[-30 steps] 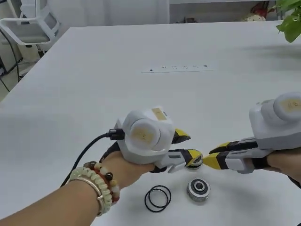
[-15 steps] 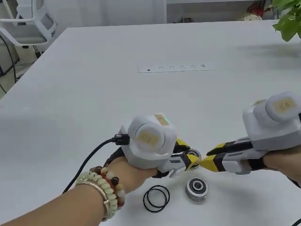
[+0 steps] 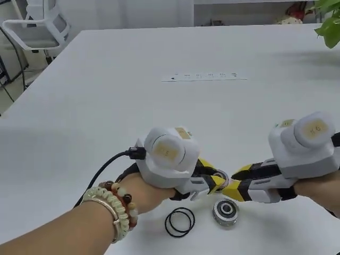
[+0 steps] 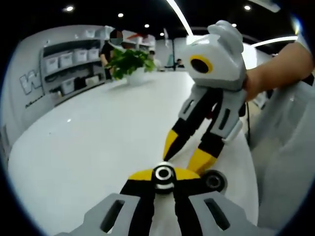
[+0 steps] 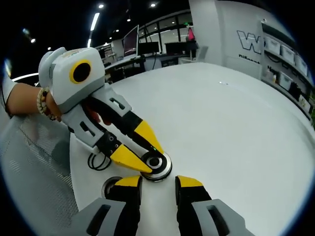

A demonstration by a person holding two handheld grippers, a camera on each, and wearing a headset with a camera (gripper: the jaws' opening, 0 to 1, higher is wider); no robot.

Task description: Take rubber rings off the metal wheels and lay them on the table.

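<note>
My left gripper [image 3: 215, 180] [image 4: 164, 176] is shut on a small metal wheel [image 3: 221, 176] [image 4: 164, 173] [image 5: 156, 164], held just above the white table [image 3: 159, 106]. My right gripper [image 3: 239, 180] [image 5: 159, 183] faces it from the right, open, its yellow tips just short of the wheel's rim. In the left gripper view the right gripper [image 4: 184, 150] reaches in from above. A second metal wheel [image 3: 226, 210] [image 4: 214, 181] [image 5: 112, 187] lies on the table below them. Two black rubber rings [image 3: 179, 221] [image 5: 98, 161] lie overlapped to its left.
A black cable [image 3: 103, 167] runs from the left gripper across the table. A thin white strip [image 3: 204, 77] lies at mid-table. An office chair [image 3: 40, 29] stands at the far left corner and a green plant [image 3: 329, 24] at the far right.
Both grippers have sunk a little towards the table. The right gripper's tips have closed in on the wheel that the left gripper holds.
</note>
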